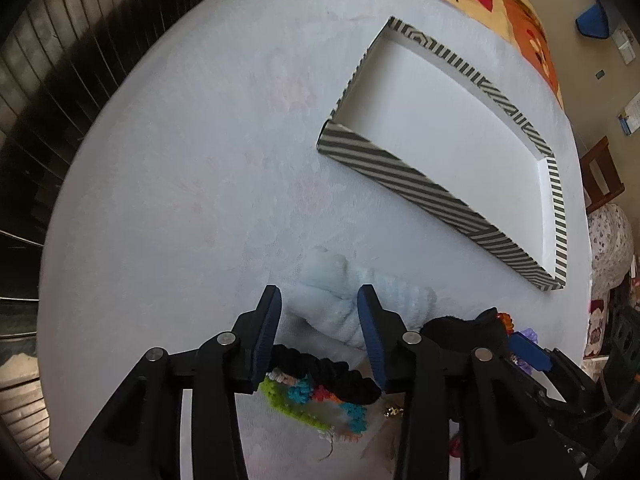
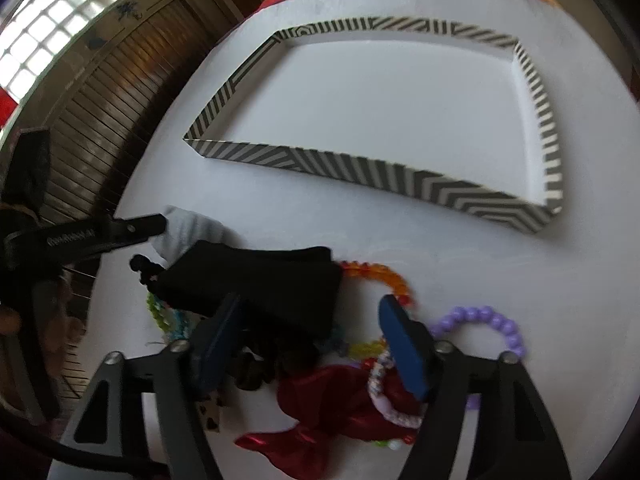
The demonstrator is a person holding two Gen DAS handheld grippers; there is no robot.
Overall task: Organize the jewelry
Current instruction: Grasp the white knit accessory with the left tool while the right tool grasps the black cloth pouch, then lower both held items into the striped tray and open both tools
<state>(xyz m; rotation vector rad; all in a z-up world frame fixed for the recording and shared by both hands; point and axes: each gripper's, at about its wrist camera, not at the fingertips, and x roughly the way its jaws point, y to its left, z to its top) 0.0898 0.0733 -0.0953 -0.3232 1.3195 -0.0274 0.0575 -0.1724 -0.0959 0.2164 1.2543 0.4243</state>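
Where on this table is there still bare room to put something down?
The striped tray is bare inside. So is the white cloth left of it. It is crowded in the near pile: black pouch, purple bead bracelet, red cloth, pale blue scrunchie.

Soft daylight from a glass-block window (image 2: pixel 60 36), slight motion blur, heavy fisheye bending, dark vignetted corners.

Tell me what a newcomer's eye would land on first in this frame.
First, the shallow black-and-white striped cardboard tray, lying empty at the far side of the white tablecloth. Next, the heap of accessories nearer the cameras: a purple bead bracelet, an orange bead bracelet, a black fabric pouch and a red satin cloth.
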